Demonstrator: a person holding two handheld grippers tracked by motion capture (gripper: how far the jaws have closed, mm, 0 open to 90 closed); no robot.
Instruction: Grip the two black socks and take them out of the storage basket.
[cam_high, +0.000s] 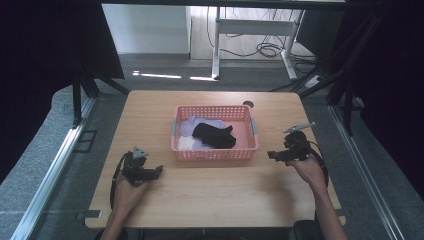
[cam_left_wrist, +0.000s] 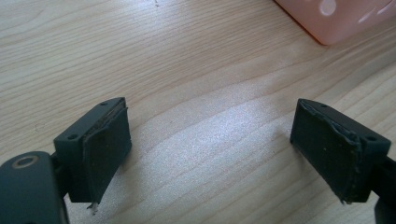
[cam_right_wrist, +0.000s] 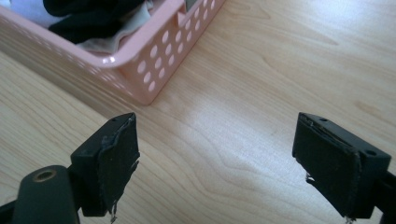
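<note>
Both grippers, left and right, gape wide, empty, flanking the basket, poised for its clothes.

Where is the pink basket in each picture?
High view: the pink basket sits in the middle of the wooden table, with clothes in it.
Left gripper view: one pink basket corner pokes in at the top right.
Right gripper view: the basket's corner is at the top left, with a black garment inside.
Shared landmark: the pale wood grain of the table under the basket.
</note>
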